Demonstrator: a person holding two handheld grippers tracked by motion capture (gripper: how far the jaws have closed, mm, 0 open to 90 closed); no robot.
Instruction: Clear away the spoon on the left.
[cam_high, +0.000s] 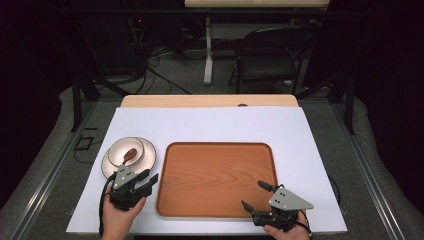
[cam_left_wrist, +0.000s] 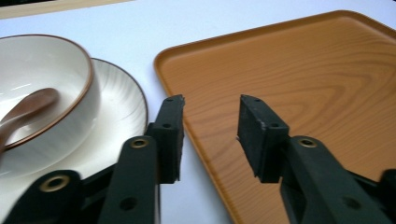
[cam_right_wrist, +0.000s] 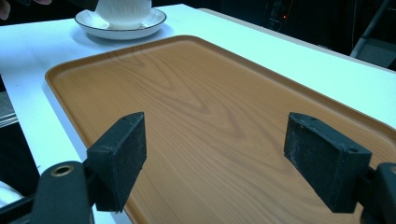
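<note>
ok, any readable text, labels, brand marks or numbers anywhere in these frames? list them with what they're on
None readable.
Tray: bare wood grain, no print.
Bowl, saucer and spoon: plain, only a brown rim line.
Left gripper and right gripper: black jaws and grey plates with no markings that can be made out.
Small red light in the dark background: a glow, no characters.

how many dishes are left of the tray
2: a bowl with a spoon in it, and a plate under the bowl, both on the table just beyond the left gripper. Nothing else seems hidden there.
</note>
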